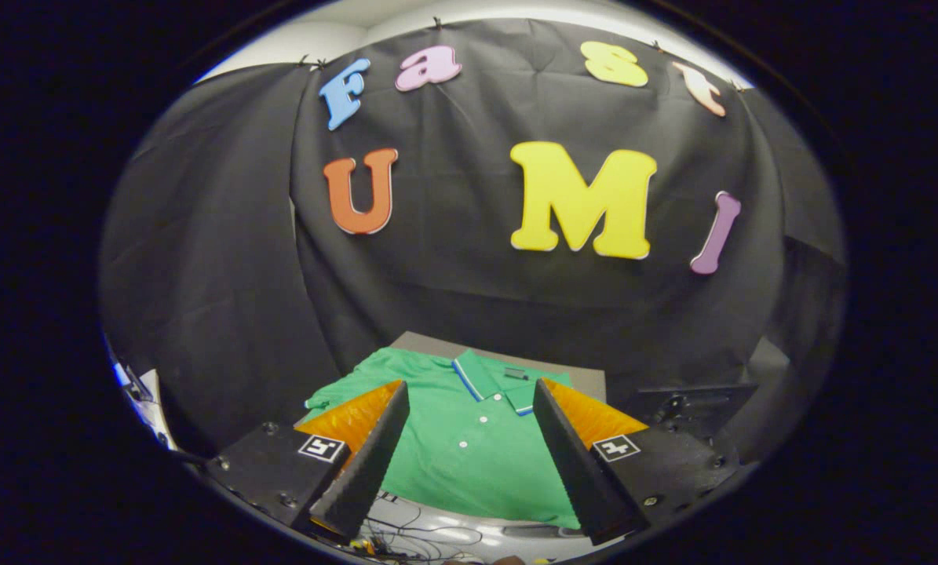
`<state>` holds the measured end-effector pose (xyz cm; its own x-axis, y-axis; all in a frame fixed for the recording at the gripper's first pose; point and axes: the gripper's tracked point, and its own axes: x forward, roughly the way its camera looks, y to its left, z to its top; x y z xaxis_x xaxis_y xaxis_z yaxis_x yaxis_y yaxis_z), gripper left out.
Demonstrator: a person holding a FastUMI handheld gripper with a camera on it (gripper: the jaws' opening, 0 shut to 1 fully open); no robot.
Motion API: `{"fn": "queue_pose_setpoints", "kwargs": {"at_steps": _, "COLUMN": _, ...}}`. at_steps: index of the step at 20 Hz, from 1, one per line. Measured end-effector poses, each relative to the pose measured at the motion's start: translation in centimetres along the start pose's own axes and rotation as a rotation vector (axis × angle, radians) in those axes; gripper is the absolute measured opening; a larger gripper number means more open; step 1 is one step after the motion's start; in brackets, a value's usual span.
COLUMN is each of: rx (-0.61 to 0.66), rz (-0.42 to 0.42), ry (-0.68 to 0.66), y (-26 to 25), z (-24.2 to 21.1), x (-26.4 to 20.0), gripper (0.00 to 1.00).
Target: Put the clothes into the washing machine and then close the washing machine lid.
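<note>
A green polo shirt (469, 447) with a blue-and-white trimmed collar and white buttons lies spread flat on a grey surface (586, 380), collar towards the black cloth wall. My gripper (469, 408) hovers above it, open wide, and the shirt's button placket shows in the gap between the two fingers. Nothing is held between the fingers. The shirt's lower hem hangs over the near edge of the surface.
The black cloth wall stands just behind the surface. Below the shirt's hem lies a pale floor with loose cables (414, 537). A dark bracket-like object (696, 404) sits to the right of the surface. White items (143, 392) lie at the far left.
</note>
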<state>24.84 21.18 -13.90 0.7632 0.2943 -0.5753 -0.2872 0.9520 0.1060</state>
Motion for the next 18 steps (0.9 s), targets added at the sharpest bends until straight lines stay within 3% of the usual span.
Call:
{"fn": "queue_pose_setpoints", "kwargs": {"at_steps": 3, "rx": 0.025, "rz": 0.036, "ry": 0.169, "y": -1.9, "z": 0.1, "x": 5.7, "gripper": 0.99}}
{"fn": "queue_pose_setpoints", "kwargs": {"at_steps": 10, "rx": 0.120, "rz": 0.025, "ry": 0.523, "y": -3.3, "z": -4.8, "x": 11.3, "gripper": 0.99}}
{"fn": "queue_pose_setpoints", "kwargs": {"at_steps": 18, "rx": 0.143, "rz": -0.016, "ry": 0.696, "y": -3.9, "z": -5.9, "x": 14.1, "gripper": 0.99}}
